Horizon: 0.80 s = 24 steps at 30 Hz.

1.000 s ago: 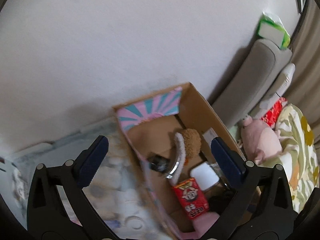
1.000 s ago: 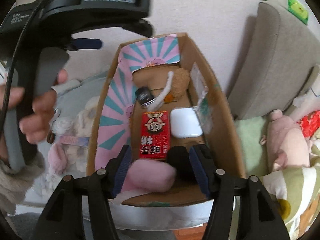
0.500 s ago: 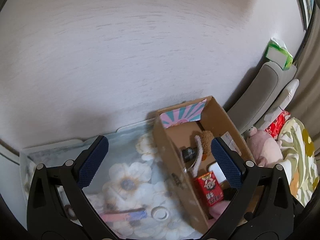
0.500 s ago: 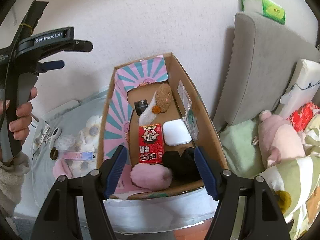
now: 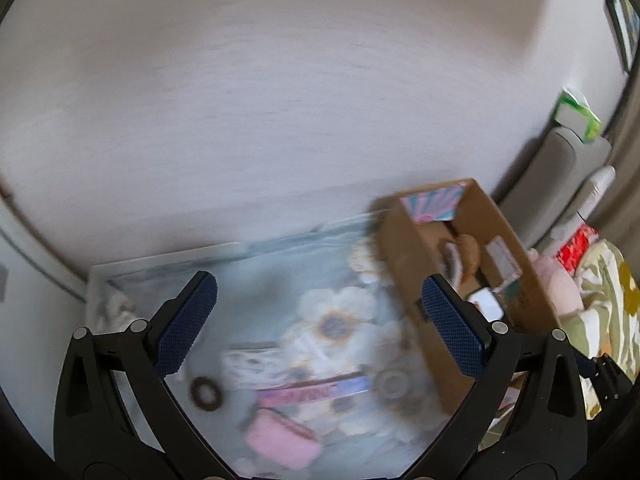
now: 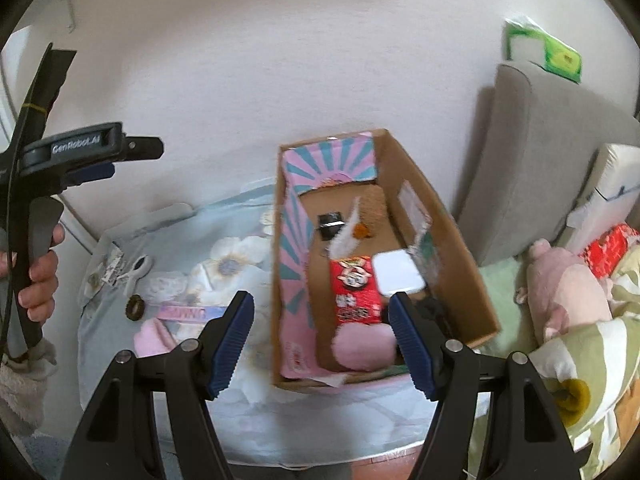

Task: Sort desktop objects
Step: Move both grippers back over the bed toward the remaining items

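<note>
The cardboard box (image 6: 452, 240) stands open-topped, its inner left and far walls printed with pink and teal rays. Inside it, a red snack packet (image 6: 355, 288) lies flat in the middle, a white rounded case (image 6: 398, 272) just to its right, a pink plush piece (image 6: 362, 346) at the near end, and a brown-and-white furry toy (image 6: 366, 220) beside a small black object (image 6: 330, 222) at the far end. Left of the box, on the flowered cloth, lie a pink-and-blue strip (image 6: 188, 313), a dark ring (image 6: 135, 307), a white clip (image 6: 138, 270) and a pink pouch (image 6: 150, 340).
</note>
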Tool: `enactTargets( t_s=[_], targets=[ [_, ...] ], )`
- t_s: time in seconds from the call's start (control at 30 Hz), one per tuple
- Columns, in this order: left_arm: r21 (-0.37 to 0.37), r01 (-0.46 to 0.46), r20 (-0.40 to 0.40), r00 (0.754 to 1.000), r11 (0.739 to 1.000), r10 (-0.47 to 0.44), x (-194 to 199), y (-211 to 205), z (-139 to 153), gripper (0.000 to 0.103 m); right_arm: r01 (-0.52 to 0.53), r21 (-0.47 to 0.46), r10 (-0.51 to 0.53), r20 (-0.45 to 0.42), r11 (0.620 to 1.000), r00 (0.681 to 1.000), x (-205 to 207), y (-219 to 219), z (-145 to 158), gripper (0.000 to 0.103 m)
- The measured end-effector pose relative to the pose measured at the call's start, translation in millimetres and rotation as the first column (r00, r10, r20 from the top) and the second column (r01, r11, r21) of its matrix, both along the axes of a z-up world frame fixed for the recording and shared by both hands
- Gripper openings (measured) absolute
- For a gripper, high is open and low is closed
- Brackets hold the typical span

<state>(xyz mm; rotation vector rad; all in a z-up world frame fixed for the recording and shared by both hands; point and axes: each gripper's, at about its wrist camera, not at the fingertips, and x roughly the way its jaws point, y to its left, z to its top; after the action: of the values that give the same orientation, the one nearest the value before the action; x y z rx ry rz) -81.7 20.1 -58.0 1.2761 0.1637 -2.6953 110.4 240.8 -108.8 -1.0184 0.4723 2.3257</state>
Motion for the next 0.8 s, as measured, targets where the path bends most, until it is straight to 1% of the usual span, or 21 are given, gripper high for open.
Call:
enactTargets(
  t_s=[0.2, 0.3, 0.43, 0.53, 0.63, 0.7, 0.8],
  targets=[
    [0.003, -0.139, -0.017, 0.990, 0.990, 0.139, 31, -59, 6, 0.102, -0.078, 0.028, 0.078, -0.001, 0.997, 0.997, -26, -19, 3, 0.066],
    [0.000, -0.209, -0.019, 0.978, 0.978, 0.209, 49, -86, 8, 0.102, -0.124, 0.026, 0.124, 0.004, 0.992, 0.992, -43, -25, 0, 0.066],
    [0.000, -0.289, -0.001, 0.957, 0.957, 0.289, 73, -113, 3, 0.102, -0.189, 0.019, 0.189, 0.015, 0.982, 0.982, -65, -35, -5, 0.066],
    [0.003, -0.333, 0.019, 0.943, 0.943, 0.333, 89, -126, -5, 0.102, -0.238, 0.001, 0.238, 0.025, 0.971, 0.971, -79, -43, -11, 0.066],
    [0.016, -0.359, 0.048, 0.933, 0.933, 0.357, 100, -130, -15, 0.102, -0.285, -0.008, 0.285, 0.049, 0.959, 0.957, -90, -51, -18, 0.066],
    [0.036, -0.369, 0.076, 0.928, 0.929, 0.366, 107, -129, -25, 0.102, -0.307, -0.010, 0.307, 0.067, 0.952, 0.949, -96, -55, -21, 0.066],
    [0.081, -0.367, 0.135, 0.925, 0.927, 0.355, 117, -116, -46, 0.102, -0.344, -0.019, 0.344, 0.085, 0.939, 0.935, -103, -58, -24, 0.066]
  ],
)
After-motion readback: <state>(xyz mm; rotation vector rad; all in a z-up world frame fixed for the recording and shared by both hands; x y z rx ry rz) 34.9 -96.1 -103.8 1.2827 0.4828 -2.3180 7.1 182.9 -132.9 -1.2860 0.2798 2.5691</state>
